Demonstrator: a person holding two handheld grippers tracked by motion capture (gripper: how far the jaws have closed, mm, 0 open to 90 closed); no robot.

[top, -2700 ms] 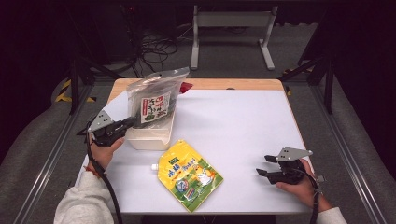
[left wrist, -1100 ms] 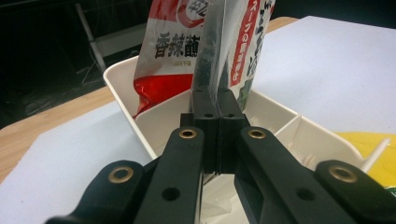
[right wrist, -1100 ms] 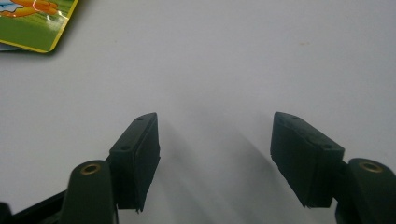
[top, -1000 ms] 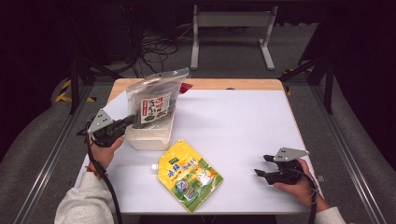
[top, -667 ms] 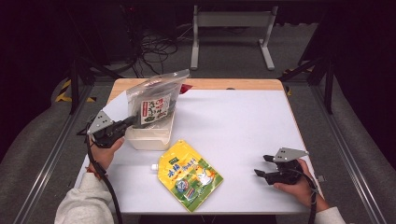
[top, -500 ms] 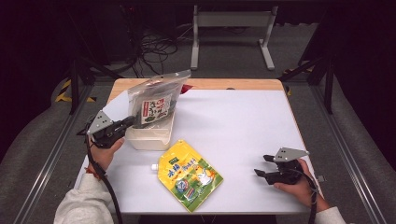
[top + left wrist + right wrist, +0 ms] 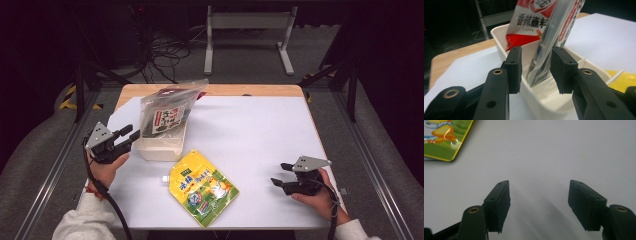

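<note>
Standing in white plastic bin (image 7: 161, 148): clear seaweed pouch (image 7: 167, 114), between left gripper (image 7: 536, 71) jaws just opening, pads clear. Right gripper (image 7: 278, 174) wide, empty, well apart from bin.

The left claw (image 7: 127, 140) sits at the table's (image 7: 260, 130) left edge, just beside the tub (image 7: 162, 147). Two packets stand in the tub, leaning away from this claw: one packet (image 7: 544, 57) rises straight ahead between the parted jaws, untouched by either pad, and the other packet (image 7: 529, 22) stands just behind it. A flat pouch (image 7: 202, 187) lies on the table near the tub, on the person's side, off to the left claw's right. The right claw (image 7: 280, 175) rests far across the table, well apart from the tub, with the pouch to its left.
</note>
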